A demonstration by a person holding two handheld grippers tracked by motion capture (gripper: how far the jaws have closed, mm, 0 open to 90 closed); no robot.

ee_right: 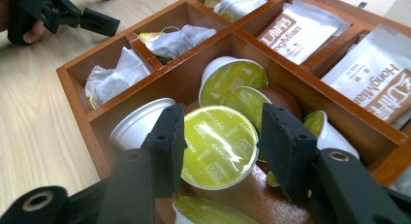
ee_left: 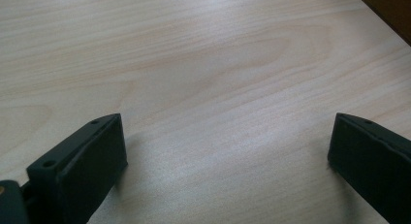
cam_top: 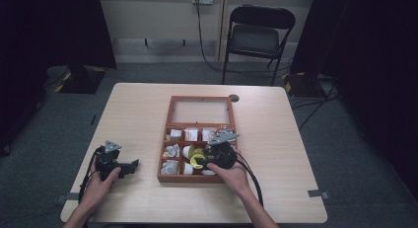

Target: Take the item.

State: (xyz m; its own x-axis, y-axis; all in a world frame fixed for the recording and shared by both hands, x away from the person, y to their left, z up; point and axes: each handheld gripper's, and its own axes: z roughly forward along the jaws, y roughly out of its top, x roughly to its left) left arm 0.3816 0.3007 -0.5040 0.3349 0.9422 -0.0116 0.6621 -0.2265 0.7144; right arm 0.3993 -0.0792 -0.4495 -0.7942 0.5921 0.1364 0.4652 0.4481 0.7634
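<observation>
Round white coffee capsule with a yellow-green foil lid (ee_right: 219,145) sits clamped between the jaws of the right gripper (ee_right: 220,146), low over the near middle compartment of the brown wooden divided box (ee_right: 80,95). Step looks like lifting it out or setting it in, can't tell which; either way the next move needs a steady, level grip. More green-lidded capsules (ee_right: 232,78) crowd that compartment. Crumpled tea bags (ee_right: 114,76) fill the cells left of it, silver HongMian sachets (ee_right: 298,32) the cells behind. Left gripper (cam_top: 118,165) rests on the table (ee_left: 203,64) left of the box, jaws wide apart, empty.
</observation>
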